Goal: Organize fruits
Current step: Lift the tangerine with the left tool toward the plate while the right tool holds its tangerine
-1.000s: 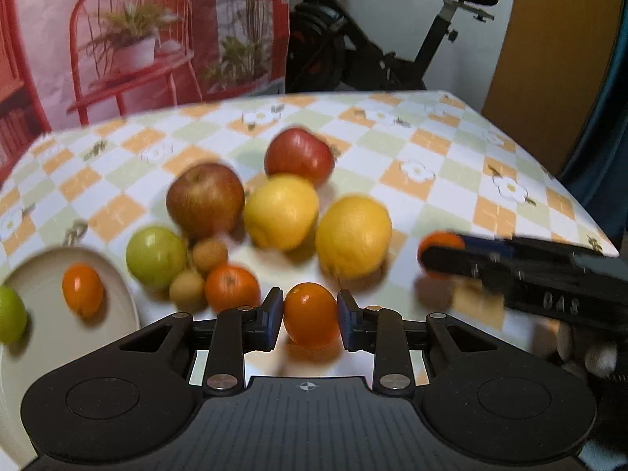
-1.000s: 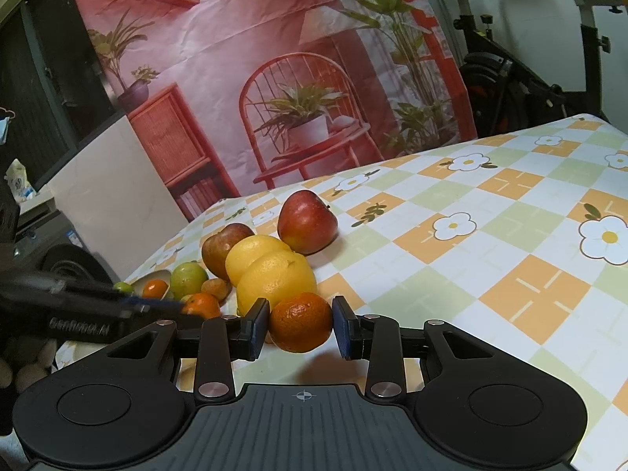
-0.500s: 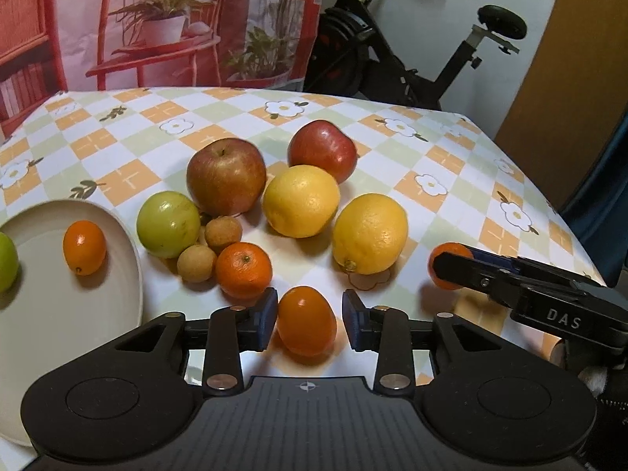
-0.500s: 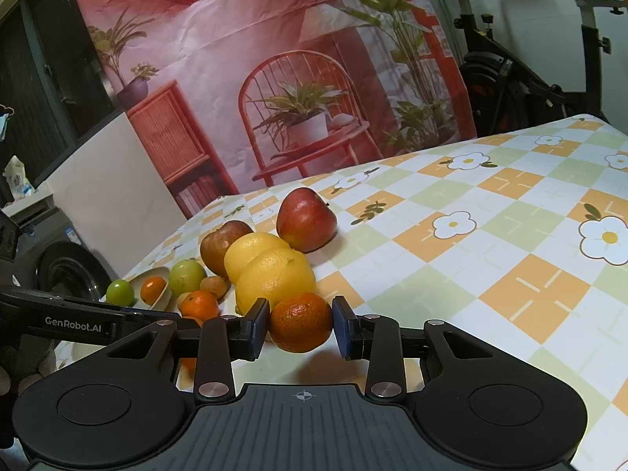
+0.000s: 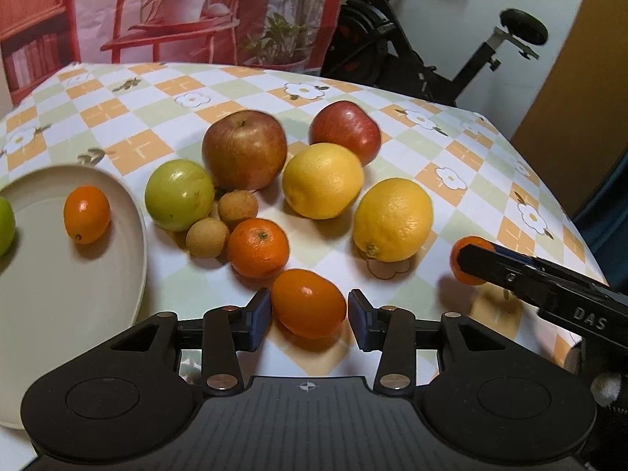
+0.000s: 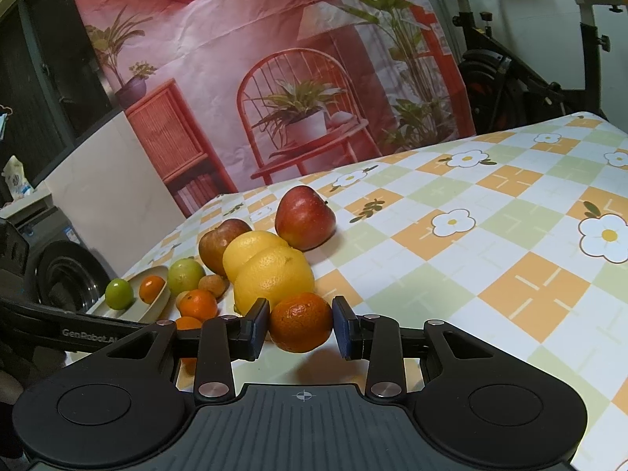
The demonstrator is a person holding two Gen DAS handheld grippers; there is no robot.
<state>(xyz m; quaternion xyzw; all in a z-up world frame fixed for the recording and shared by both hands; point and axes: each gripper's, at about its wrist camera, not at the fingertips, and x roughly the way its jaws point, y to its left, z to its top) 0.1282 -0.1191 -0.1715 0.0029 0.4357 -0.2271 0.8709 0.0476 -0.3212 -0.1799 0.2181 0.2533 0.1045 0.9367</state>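
We see L gripper (image 5: pixel 309 316) apart around kumquat (image 5: pixel 309 303) at lower centre, R gripper (image 6: pixel 301 328) clamped on mandarin (image 6: pixel 300 327) lower centre; risk: kumquat rolls if 1 pad nudges it.

You face a red printed backdrop (image 6: pixel 274 59) showing a chair and potted plants, an exercise bike (image 5: pixel 424 51) against a white wall, a wooden door (image 5: pixel 569 78) on your right, a checked floral tablecloth (image 6: pixel 490 216), a washing machine (image 6: pixel 59 271) at far left.
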